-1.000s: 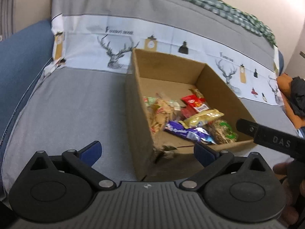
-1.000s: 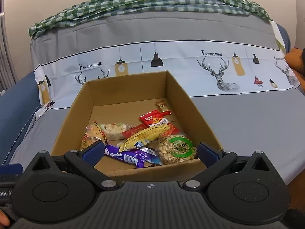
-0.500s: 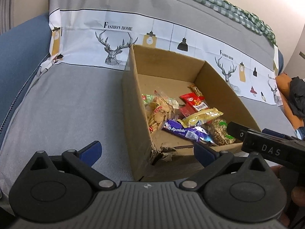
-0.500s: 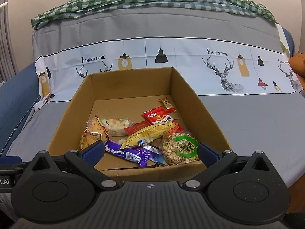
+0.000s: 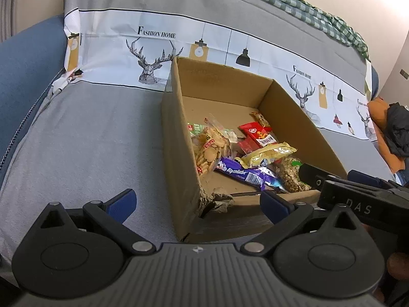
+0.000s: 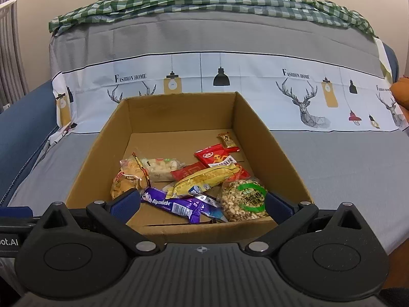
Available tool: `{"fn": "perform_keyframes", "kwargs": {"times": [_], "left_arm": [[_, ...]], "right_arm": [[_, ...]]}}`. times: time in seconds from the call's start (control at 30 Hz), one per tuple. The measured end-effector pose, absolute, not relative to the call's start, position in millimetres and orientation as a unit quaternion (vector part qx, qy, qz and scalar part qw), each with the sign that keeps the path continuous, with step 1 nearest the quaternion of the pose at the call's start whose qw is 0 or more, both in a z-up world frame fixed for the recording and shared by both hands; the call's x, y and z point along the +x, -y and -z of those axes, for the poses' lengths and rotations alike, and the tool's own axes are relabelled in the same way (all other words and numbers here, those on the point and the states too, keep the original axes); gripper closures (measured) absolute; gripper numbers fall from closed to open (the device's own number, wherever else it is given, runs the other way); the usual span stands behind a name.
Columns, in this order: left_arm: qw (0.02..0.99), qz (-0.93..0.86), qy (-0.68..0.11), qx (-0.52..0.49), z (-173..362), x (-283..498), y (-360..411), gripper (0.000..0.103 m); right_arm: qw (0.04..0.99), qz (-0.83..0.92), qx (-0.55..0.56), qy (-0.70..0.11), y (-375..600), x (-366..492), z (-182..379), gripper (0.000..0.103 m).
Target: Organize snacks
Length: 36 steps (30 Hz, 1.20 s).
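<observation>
An open cardboard box (image 6: 258,128) (image 5: 176,138) sits on a grey-covered sofa seat and holds several snack packets. Among them are a purple Alpenliebe bar (image 6: 176,206) (image 5: 242,174), a yellow packet (image 6: 204,180) (image 5: 268,153), a clear bag of nuts with a green label (image 6: 245,199), a red packet (image 6: 217,158) (image 5: 257,136) and a bag of round crackers (image 5: 207,153) (image 6: 127,179). My right gripper (image 6: 202,204) stands open at the box's near wall with nothing between its fingers. My left gripper (image 5: 198,200) is open too, at the box's torn near-left corner.
The sofa back carries a grey and white cover with deer prints (image 6: 304,105) and a green checked cloth (image 6: 204,2) on top. A blue armrest (image 5: 23,58) rises at the left. Orange and black fabric (image 5: 391,125) lies at the right. Bare grey seat (image 5: 89,143) lies left of the box.
Both cameras have crept slightly closer to the box and lifted a little. In the left wrist view the right gripper has moved further in from the right. Both grippers remain open.
</observation>
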<state>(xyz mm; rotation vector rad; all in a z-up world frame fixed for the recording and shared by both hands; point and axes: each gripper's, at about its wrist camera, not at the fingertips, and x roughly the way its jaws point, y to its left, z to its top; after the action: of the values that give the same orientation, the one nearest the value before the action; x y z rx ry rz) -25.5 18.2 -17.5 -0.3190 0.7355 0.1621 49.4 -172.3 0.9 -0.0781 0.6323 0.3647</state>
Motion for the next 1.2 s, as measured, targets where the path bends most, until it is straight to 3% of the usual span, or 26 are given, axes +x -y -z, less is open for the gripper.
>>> {"fn": "perform_keyframes", "kwargs": {"times": [1.2], "left_arm": [[0.917,-0.07,-0.36,-0.155,16.5,-25.5,-14.0,0.0]], "right_arm": [[0.932,-0.187,-0.053,-0.306,165.8,45.0,-0.9,0.001]]}}
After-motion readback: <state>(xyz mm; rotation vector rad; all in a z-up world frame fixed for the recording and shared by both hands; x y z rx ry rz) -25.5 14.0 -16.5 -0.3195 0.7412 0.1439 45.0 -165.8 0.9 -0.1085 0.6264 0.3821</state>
